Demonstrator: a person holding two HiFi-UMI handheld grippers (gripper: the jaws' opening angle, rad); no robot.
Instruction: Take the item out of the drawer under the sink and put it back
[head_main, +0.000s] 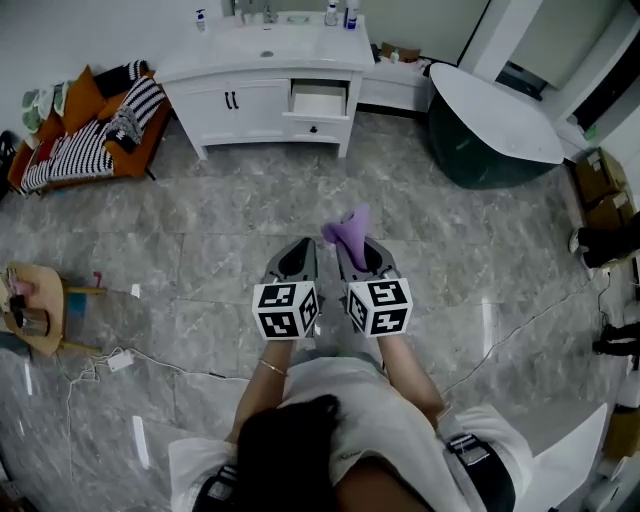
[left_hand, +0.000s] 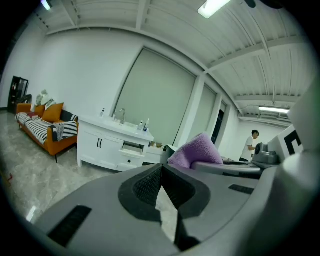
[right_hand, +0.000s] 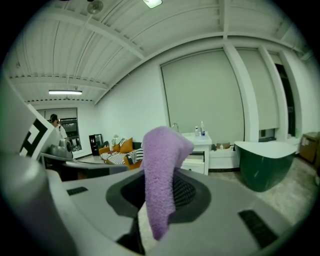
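While the right gripper clamps a purple cloth above the floor, well apart from the open drawer, the left gripper sits clenched, empty, just beside it.

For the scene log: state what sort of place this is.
Probably a bathroom showroom or mock-up: a white sink vanity and a dark green bathtub, yet a striped sofa shares the room.

Grey marble floor, white walls, an orange sofa at left, a dark green bathtub at right.
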